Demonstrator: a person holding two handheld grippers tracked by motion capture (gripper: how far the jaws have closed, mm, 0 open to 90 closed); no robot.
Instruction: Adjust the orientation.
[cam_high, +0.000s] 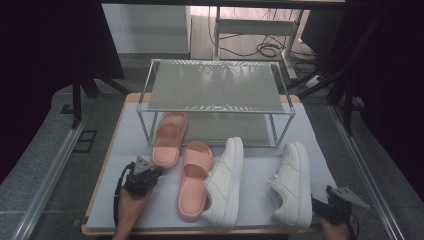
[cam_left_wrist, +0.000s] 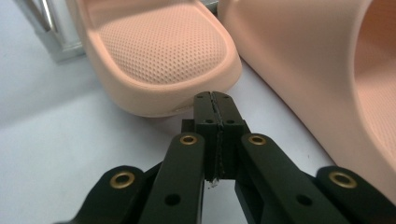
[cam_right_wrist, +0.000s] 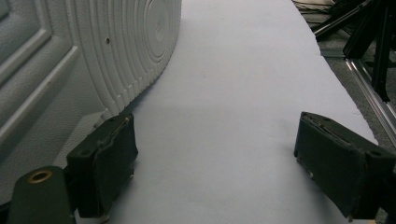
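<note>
- The left gripper (cam_high: 148, 173) is seen at the 7 o'clock side of the surface (cam_high: 260, 210), its fingers (cam_left_wrist: 205, 112) clenched together with nothing between them, tips just short of the heel of the rear pink slide (cam_high: 169, 138).
- That slide is placed with its toe under the lower tier of the metal shoe rack (cam_high: 216, 90); the second pink slide (cam_high: 195, 179) lies just beside it, toward 6 o'clock.
- The right gripper (cam_high: 330, 207) is held at 5 o'clock, fingers (cam_right_wrist: 105, 163) released wide, the left one close against the heel of the right white sneaker (cam_high: 292, 182); contact cannot quite be confirmed.
- The left white sneaker (cam_high: 225, 182) rests touching the second slide.
- Risk judged: with shut fingers, the slide can only be nudged, and it may be skewed against the rack's leg.
- The sneaker may be pushed away if only one finger meets its heel.
</note>
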